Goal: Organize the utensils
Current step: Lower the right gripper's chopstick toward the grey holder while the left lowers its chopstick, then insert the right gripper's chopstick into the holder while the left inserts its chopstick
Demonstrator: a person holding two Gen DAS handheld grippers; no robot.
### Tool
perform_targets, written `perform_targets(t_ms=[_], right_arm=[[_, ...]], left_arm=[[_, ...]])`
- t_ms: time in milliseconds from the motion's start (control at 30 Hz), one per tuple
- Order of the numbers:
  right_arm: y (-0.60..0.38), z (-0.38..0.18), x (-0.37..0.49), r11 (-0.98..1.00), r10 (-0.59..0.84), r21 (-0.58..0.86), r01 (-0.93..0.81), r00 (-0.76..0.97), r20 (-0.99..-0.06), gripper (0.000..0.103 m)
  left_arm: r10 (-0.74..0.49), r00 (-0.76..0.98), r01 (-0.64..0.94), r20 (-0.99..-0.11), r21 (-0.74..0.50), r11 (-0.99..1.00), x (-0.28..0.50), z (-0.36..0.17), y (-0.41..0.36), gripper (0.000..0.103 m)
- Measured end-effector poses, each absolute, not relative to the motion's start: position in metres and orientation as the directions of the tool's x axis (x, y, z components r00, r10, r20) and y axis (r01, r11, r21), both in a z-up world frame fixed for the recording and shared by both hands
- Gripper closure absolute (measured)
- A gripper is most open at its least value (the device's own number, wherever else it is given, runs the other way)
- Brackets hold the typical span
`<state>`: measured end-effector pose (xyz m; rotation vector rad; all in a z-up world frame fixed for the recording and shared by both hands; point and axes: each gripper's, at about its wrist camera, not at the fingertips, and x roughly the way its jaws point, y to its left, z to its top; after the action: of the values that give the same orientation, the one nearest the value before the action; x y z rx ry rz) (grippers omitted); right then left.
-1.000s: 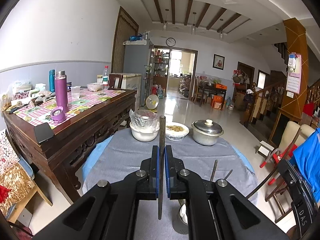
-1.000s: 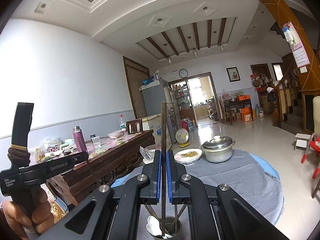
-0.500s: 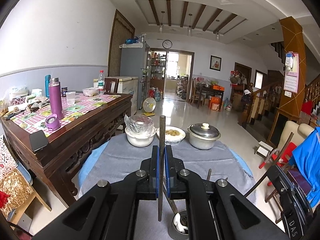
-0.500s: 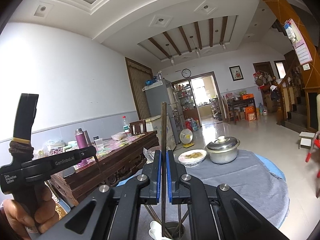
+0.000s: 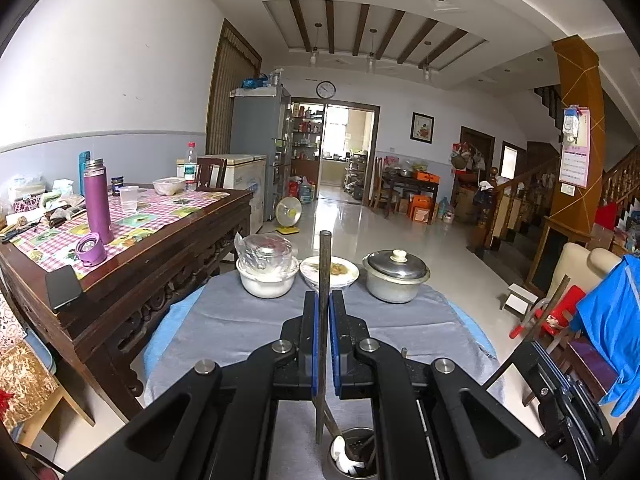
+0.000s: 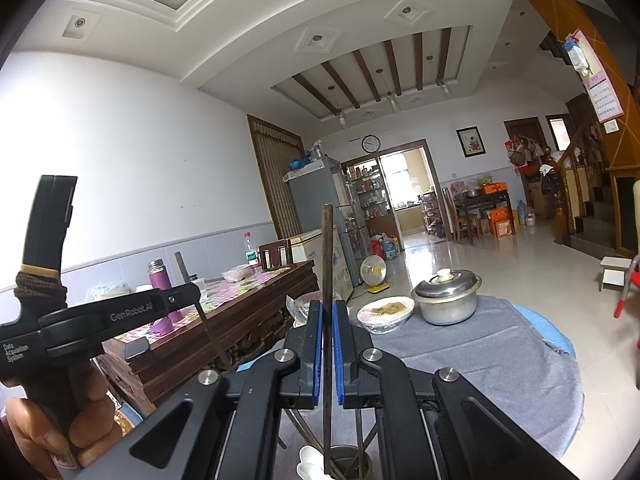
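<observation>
My left gripper (image 5: 324, 300) is shut on a dark chopstick (image 5: 325, 256) that stands upright between the blue pads. Its lower tip hangs just left of a metal utensil cup (image 5: 362, 436), which holds a white spoon (image 5: 340, 450) and other chopsticks. My right gripper (image 6: 327, 308) is shut on a second upright chopstick (image 6: 328, 248), and its lower end reaches down into the cup (image 6: 352, 454) beside the spoon (image 6: 310, 460). A hand (image 6: 36, 424) holds the left gripper (image 6: 176, 300) at the left of the right wrist view. The right gripper (image 5: 540, 356) shows at the left wrist view's right edge.
The cup stands on a round table with a grey cloth (image 5: 240, 328). At its far side are a covered white bowl (image 5: 266, 276), a plate of food (image 5: 340, 270) and a lidded steel pot (image 5: 394, 276). A cluttered wooden table (image 5: 132, 264) stands left, chairs at the right.
The left gripper has risen and drawn back a little with its chopstick, so the cup shows more fully under it. The right gripper has barely moved.
</observation>
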<state>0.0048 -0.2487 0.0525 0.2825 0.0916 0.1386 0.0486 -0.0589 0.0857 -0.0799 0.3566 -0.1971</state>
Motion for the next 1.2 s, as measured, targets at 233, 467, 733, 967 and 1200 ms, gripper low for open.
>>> perform_targets(t_ms=[233,467,733,967,1200], right_arm=[[-0.248,0.047,0.018,0.948,0.146,0.298,-0.113,0.985,-0.090,0.097],[-0.246,0.042,0.026,0.946,0.144,0.306,-0.105,0.983,-0.109,0.097],[-0.248,0.038,0.028,0.942,0.143,0.323,-0.096,0.982,-0.123,0.097],[-0.256,0.035,0.028,0.928,0.147,0.361,-0.089,0.980,-0.136,0.097],[-0.251,0.035,0.029,0.929,0.141,0.360,-0.083,0.981,-0.136,0.097]], left_arm=[[-0.229,0.905,0.194,-0.360,-0.130,0.972,0.059,0.078,-0.065,0.098],[-0.240,0.892,0.198,-0.384,-0.148,0.969,0.068,0.072,-0.066,0.098],[-0.259,0.874,0.203,-0.411,-0.176,0.963,0.074,0.064,-0.061,0.098],[-0.281,0.875,0.214,-0.394,-0.205,0.955,0.068,0.060,-0.051,0.098],[-0.298,0.867,0.220,-0.398,-0.232,0.948,0.071,0.065,-0.044,0.098]])
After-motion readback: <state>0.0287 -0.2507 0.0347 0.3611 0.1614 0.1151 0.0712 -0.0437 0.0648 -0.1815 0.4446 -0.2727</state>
